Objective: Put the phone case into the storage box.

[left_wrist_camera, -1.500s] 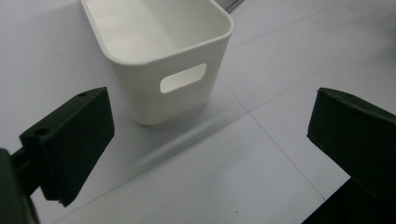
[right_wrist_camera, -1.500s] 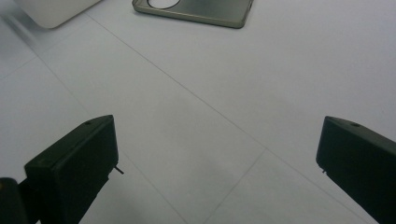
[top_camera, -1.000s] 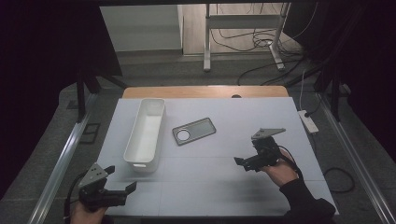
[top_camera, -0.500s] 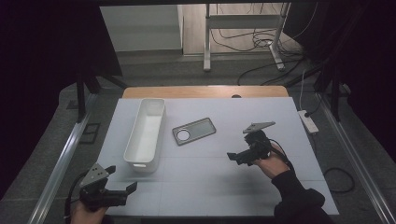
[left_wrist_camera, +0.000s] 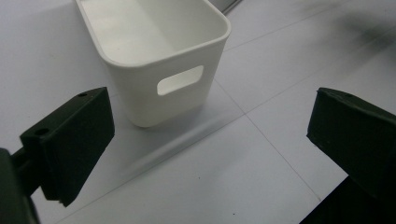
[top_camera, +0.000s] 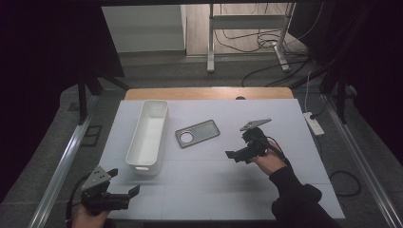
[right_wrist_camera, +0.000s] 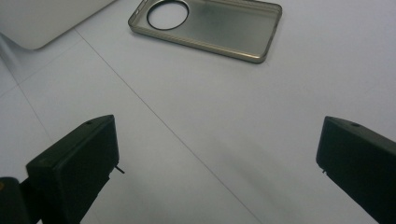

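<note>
A: Right, step in hand looks like the approach. The right tongs hang above the pale grey tabletop, jaws spread wide, nothing between them, pointed toward the smoky translucent phone case with the round camera cut-out.

B: Where does the case lie?

A: Flat on the tabletop, mid-field, just right of the long white plastic bin with the slotted handle and apart from it. From the right gripper view the phone case sits ahead of the jaws, not between them.

B: And the other side?

A: The left tongs sit low at the near left edge, jaws equally wide, holding nothing. Its own view faces the short end of the bin, close but not touching.

B: Next move, as you judge it?

A: Carry the right tongs forward and down until the jaws straddle one long edge of the case, then close. The case is thin and lies flush, so I'd expect the lower jaw needs to slip under a rim.

B: Materials?

A: Case: glossy, flexible-looking, raised lip, rounded corners. Bin: smooth, matte, hard plastic, rounded rim, empty. Tabletop: matte, faint seam lines. Jaw pads: black, blocky, dull.
</note>
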A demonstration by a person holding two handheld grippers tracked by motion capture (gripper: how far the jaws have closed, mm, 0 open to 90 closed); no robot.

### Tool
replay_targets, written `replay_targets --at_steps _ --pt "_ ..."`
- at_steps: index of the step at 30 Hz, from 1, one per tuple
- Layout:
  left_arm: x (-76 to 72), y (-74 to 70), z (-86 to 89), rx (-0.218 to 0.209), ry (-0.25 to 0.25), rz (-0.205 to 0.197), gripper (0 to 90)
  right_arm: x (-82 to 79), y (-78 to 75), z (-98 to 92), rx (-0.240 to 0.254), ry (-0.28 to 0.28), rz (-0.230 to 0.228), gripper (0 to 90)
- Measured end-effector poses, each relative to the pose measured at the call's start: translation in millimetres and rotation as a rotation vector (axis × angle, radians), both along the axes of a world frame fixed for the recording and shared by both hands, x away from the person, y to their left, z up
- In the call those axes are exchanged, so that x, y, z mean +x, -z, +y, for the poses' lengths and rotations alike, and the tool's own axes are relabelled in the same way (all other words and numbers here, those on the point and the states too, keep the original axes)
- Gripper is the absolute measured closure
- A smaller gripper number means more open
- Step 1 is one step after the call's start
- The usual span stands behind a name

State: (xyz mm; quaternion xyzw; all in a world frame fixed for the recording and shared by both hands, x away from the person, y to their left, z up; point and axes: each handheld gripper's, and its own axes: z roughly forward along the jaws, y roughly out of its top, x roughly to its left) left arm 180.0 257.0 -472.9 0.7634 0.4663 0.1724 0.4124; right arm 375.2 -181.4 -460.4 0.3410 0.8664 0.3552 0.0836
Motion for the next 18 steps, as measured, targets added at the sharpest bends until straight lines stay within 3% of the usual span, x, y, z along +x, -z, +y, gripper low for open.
replay_targets --at_steps 14,18 --pt "0.5 0.1 0.5 -0.002 0.003 0.001 1.5 17.1 4.0 17.7 0.005 -0.015 0.021 0.0" --pt "0.5 0.0 0.5 -0.002 0.004 0.002 1.5 21.5 6.0 25.5 -0.016 -0.032 0.030 0.4"
